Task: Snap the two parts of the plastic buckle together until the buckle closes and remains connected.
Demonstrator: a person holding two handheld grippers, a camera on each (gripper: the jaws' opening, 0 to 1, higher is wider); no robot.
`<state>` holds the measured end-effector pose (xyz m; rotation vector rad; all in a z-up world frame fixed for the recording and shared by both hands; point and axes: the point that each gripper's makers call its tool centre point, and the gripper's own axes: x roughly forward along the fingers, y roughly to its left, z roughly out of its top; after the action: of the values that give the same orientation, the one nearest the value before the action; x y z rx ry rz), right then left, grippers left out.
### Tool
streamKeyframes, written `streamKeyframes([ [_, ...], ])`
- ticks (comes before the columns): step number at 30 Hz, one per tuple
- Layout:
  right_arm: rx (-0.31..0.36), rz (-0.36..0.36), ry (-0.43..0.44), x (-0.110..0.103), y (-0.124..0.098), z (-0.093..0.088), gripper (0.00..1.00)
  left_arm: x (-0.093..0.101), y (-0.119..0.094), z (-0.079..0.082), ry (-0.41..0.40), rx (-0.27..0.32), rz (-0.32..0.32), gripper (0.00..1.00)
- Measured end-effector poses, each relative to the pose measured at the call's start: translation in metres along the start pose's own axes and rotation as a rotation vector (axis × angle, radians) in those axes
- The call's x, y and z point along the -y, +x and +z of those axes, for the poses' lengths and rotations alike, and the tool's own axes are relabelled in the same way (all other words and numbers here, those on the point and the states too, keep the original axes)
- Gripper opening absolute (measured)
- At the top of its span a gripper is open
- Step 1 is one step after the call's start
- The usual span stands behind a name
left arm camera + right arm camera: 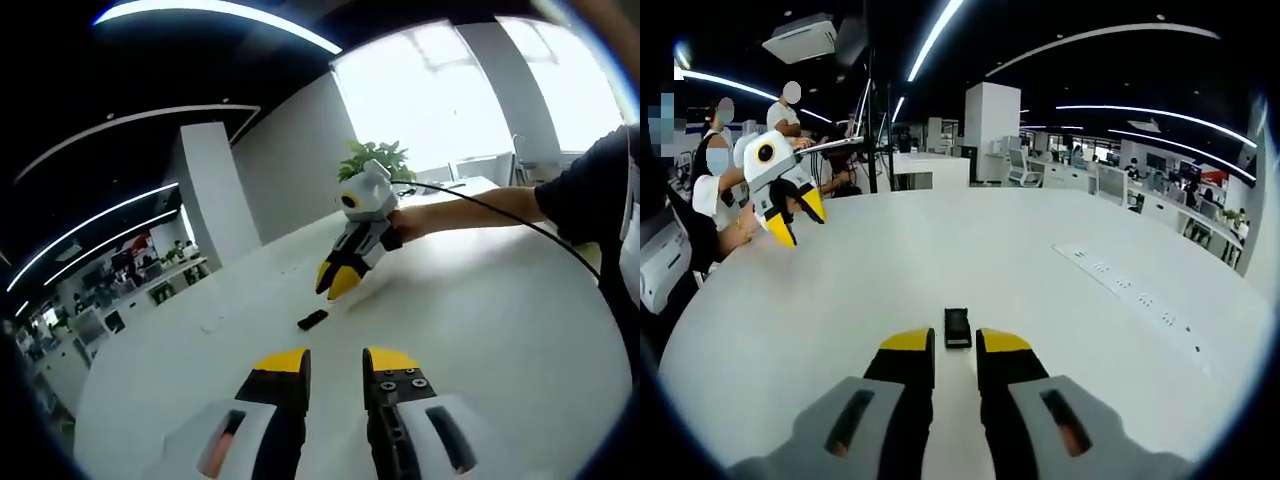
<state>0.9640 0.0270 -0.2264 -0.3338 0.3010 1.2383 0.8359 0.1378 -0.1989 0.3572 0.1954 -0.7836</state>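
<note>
Lying on white table (1060, 300) — black buckle (957, 327), just beyond right tongs (955, 345).

I'm looking at a big white table (1060, 330), and a small black buckle (957, 327) is lying flat on it out in the open. It's also sitting there in the left gripper view (312, 320), with bare tabletop spreading all around it.
</note>
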Motion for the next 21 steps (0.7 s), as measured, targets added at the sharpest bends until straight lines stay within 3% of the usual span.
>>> streamKeyframes([
  [11, 0.024, -0.076, 0.009, -0.020, -0.023, -0.003, 0.18, -0.015, 0.001, -0.006, -0.014, -0.029, 0.084, 0.19],
  [21, 0.056, -0.160, 0.029, -0.027, -0.046, -0.002, 0.19, -0.013, 0.002, -0.007, -0.034, -0.043, 0.102, 0.19],
])
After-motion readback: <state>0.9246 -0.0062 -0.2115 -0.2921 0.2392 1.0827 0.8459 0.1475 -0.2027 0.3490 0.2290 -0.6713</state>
